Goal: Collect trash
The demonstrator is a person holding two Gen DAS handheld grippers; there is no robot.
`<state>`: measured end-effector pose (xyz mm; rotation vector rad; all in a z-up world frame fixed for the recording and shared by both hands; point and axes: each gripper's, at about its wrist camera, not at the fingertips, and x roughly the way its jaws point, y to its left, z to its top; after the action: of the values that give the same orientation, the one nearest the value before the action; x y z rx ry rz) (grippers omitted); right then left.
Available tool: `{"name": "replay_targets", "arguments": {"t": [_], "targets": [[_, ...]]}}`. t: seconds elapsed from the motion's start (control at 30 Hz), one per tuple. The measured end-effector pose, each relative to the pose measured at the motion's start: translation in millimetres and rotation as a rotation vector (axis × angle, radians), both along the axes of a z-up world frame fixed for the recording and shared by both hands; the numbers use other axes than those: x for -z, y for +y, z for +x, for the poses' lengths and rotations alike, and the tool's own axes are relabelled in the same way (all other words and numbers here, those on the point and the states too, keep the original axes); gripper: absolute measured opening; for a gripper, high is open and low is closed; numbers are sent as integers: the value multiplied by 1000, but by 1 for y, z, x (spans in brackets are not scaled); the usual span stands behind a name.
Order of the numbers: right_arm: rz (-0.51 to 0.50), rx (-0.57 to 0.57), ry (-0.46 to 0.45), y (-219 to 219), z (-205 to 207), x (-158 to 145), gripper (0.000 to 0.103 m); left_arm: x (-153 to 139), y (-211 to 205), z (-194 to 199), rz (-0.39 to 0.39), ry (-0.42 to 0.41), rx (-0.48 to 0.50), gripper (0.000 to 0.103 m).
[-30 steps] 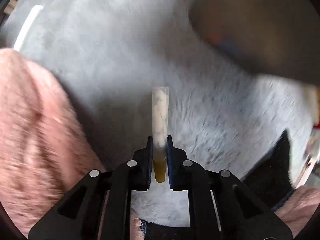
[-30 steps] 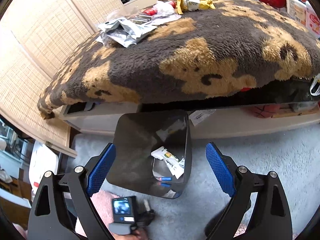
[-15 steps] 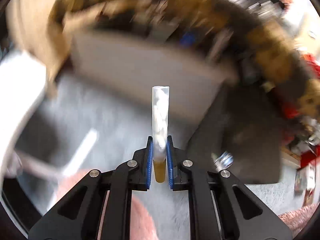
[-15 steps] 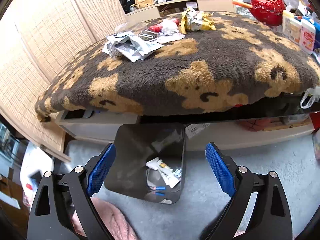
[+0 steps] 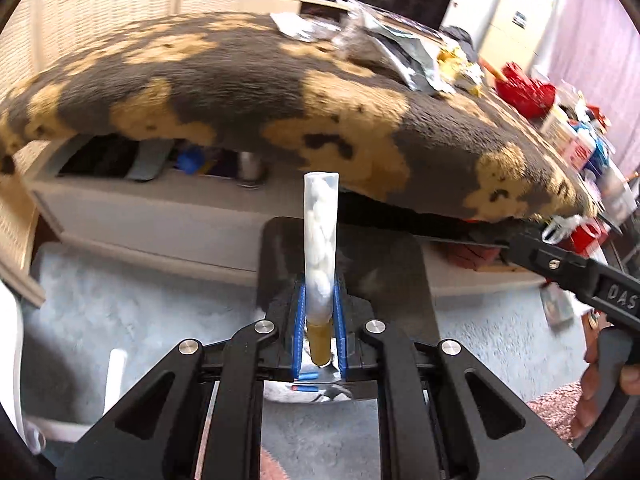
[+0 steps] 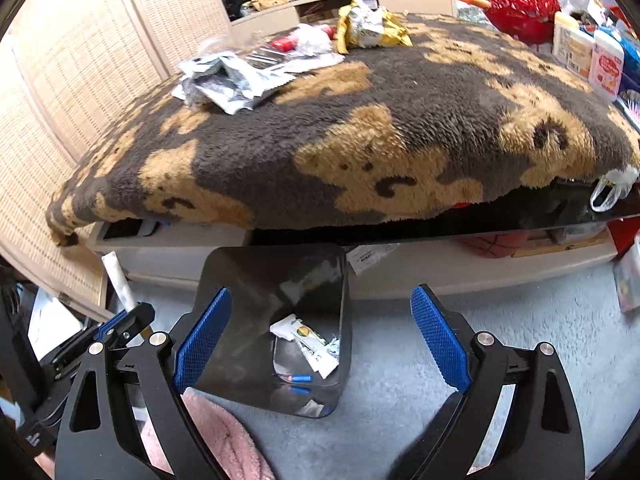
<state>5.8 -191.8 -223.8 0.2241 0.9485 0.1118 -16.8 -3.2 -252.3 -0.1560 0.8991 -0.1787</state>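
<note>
My left gripper (image 5: 319, 312) is shut on a long white stick packet with a tan lower end (image 5: 320, 240), held upright over the near side of the black trash bin (image 5: 404, 280). The packet (image 6: 119, 280) and left gripper (image 6: 124, 320) also show at the left of the right wrist view. My right gripper (image 6: 320, 344) is open and empty above the bin (image 6: 256, 280), which holds wrappers (image 6: 308, 340) and small blue bits. More trash lies on the brown and tan blanket (image 6: 360, 132): silver wrappers (image 6: 236, 80) and a yellow wrapper (image 6: 368, 28).
The blanket covers a low table with a shelf beneath (image 6: 440, 264). Grey carpet (image 6: 500, 320) surrounds the bin. A wicker screen (image 6: 80, 60) stands left. Bottles (image 6: 588, 56) and a red bowl (image 6: 520, 4) sit at the table's right. Pink fabric (image 6: 212, 440) lies near me.
My left gripper swung up from the carpet with the packet and now faces the table, above the bin. The right gripper rose a little and stayed open.
</note>
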Motion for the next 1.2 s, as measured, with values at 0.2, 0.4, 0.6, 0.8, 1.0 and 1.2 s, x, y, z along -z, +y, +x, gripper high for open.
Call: {"name": "replay_targets", "arguments": {"t": [0.2, 0.4, 0.6, 0.8, 1.0, 1.2], "targets": [[18, 6, 48, 0, 13, 15, 92, 9, -12, 25, 20, 43, 100, 12], [28, 0, 81, 8, 25, 26, 92, 13, -20, 41, 6, 80, 172, 26], [37, 3, 96, 12, 34, 31, 92, 7, -20, 44, -1, 61, 201, 48], [52, 22, 35, 11, 32, 14, 92, -5, -11, 41, 27, 30, 185, 64], [13, 45, -67, -1, 37, -37, 92, -42, 1, 44, 56, -46, 171, 77], [-6, 53, -121, -18, 59, -80, 92, -80, 8, 62, 78, -99, 148, 91]]}}
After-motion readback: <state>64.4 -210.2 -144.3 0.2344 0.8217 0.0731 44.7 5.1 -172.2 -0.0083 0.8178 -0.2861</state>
